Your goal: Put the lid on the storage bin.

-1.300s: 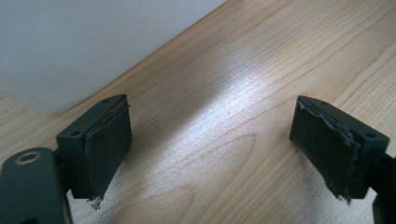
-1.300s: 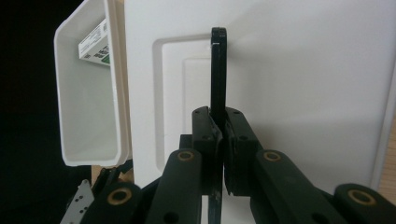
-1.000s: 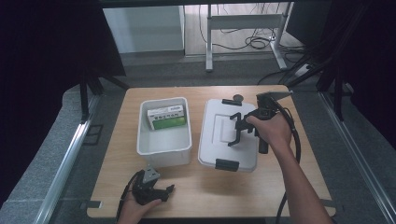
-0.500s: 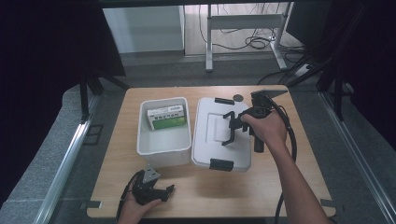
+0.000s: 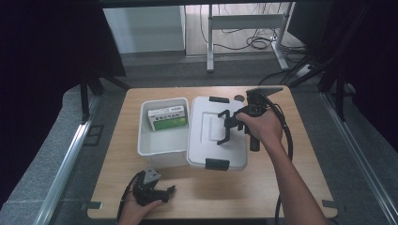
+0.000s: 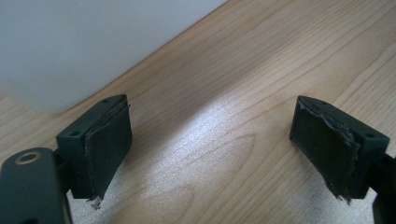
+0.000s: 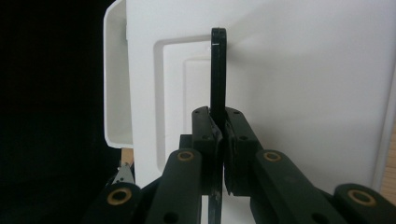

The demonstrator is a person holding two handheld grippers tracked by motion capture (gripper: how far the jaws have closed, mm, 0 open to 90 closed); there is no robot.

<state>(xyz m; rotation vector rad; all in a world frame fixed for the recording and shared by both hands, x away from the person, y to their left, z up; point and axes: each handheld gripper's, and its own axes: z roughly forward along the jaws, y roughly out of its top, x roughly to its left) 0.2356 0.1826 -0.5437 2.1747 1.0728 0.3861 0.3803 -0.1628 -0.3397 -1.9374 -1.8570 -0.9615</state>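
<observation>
A white lid [image 5: 206, 145] with a black handle [image 7: 218, 70] is held tilted over the table, its left edge against the right rim of an open white bin [image 5: 159, 147]. My right gripper [image 5: 224, 129] is shut on that handle, and in the right gripper view its jaws [image 7: 219, 135] pinch the handle's thin bar. A green and white box [image 5: 168, 118] lies inside the bin at its far end. My left gripper [image 5: 163, 192] rests open near the table's front edge, and nothing but bare wood lies between its pads [image 6: 109, 149].
Black clips sit on the lid's near end [image 5: 217, 164] and far end [image 5: 219, 99]. A black cable [image 5: 286, 140] loops from the right gripper along the forearm. The wooden table [image 5: 291, 178] has free room at the front right. Dark floor surrounds it.
The right gripper has carried the lid leftward by its handle, from the table's right side up against the bin. The left gripper has stayed put.
</observation>
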